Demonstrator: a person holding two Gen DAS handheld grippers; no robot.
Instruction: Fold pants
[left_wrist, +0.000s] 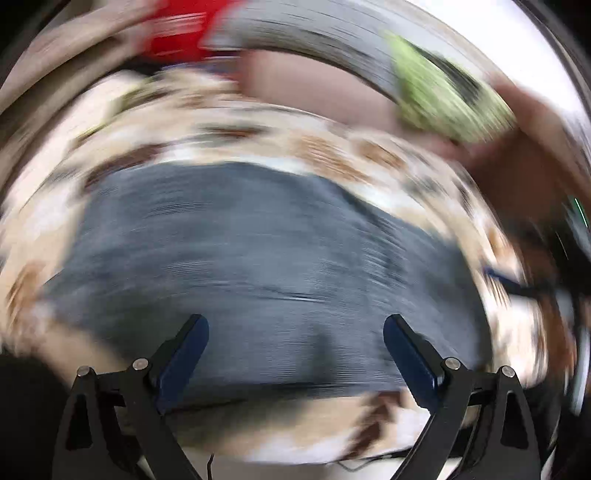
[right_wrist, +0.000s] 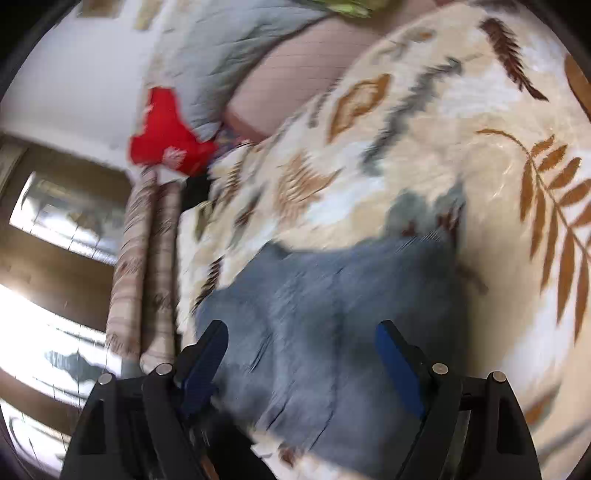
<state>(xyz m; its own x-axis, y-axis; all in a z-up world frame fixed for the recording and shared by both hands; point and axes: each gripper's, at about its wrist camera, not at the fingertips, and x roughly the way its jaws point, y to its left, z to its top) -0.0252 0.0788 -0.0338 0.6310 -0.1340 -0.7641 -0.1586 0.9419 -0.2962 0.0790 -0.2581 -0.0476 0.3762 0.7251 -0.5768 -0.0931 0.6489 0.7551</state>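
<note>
Grey-blue pants (left_wrist: 258, 258) lie spread flat on a cream blanket with brown leaf print (left_wrist: 325, 151); the left wrist view is heavily blurred. My left gripper (left_wrist: 295, 328) hovers over the near part of the pants, jaws wide apart, nothing between them. In the right wrist view the pants (right_wrist: 325, 314) form a folded grey-blue patch on the blanket (right_wrist: 480, 166). My right gripper (right_wrist: 301, 336) stands open above them, its blue pads (right_wrist: 395, 365) clear of the cloth.
A red cloth (right_wrist: 166, 136), a grey quilted cover (right_wrist: 221, 55) and a pink pillow (right_wrist: 295, 85) lie at the bed's far end. A green item (left_wrist: 443, 88) sits beyond the blanket. Wooden cabinets with glass doors (right_wrist: 62, 221) stand left of the bed.
</note>
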